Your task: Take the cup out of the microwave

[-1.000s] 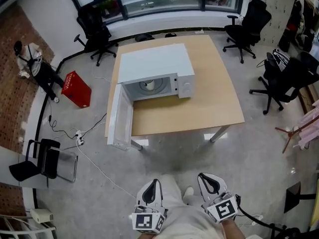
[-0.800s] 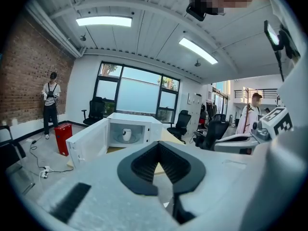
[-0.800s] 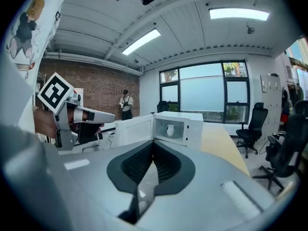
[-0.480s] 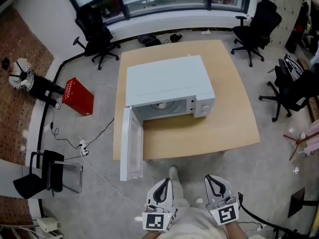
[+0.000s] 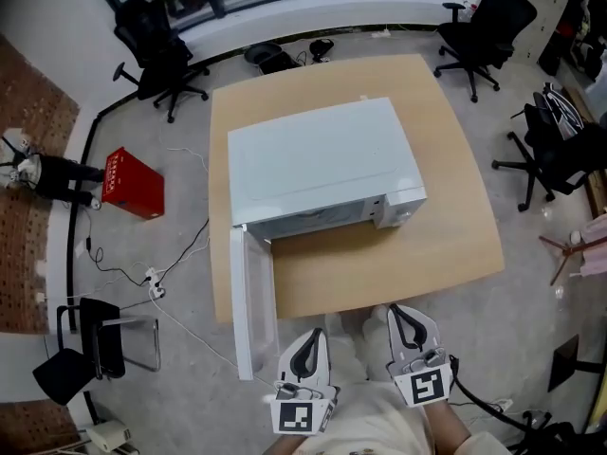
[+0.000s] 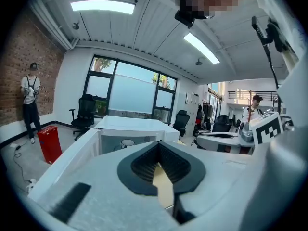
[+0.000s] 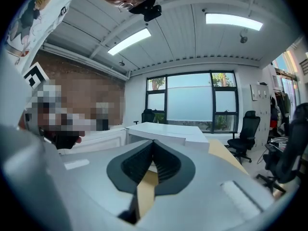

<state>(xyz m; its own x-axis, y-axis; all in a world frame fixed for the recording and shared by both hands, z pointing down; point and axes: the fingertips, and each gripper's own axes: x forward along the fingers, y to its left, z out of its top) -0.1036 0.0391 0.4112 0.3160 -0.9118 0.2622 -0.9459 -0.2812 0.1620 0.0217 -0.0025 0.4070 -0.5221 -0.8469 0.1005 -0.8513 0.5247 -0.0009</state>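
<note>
A white microwave (image 5: 322, 164) stands on the wooden table (image 5: 398, 263) with its door (image 5: 254, 301) swung open toward me on the left. The white cup (image 6: 127, 142) shows only in the left gripper view, small, inside the cavity; from the head view the cavity is hidden under the microwave's top. My left gripper (image 5: 308, 344) (image 6: 158, 144) is shut and empty, just short of the table's near edge, beside the door's end. My right gripper (image 5: 403, 325) (image 7: 154, 142) hangs level with it, its jaws closing with nothing between them. Both point at the microwave.
Black office chairs (image 5: 152, 50) (image 5: 484, 17) (image 5: 555, 154) ring the table. A red box (image 5: 133, 183), floor cables with a power strip (image 5: 152, 282) and a black folding chair (image 5: 85, 349) lie to the left. A person (image 6: 30, 100) stands by the brick wall.
Both grippers have travelled forward with me toward the table. The microwave and its open door are now much nearer, and the cavity's inside has dropped out of the head view.
</note>
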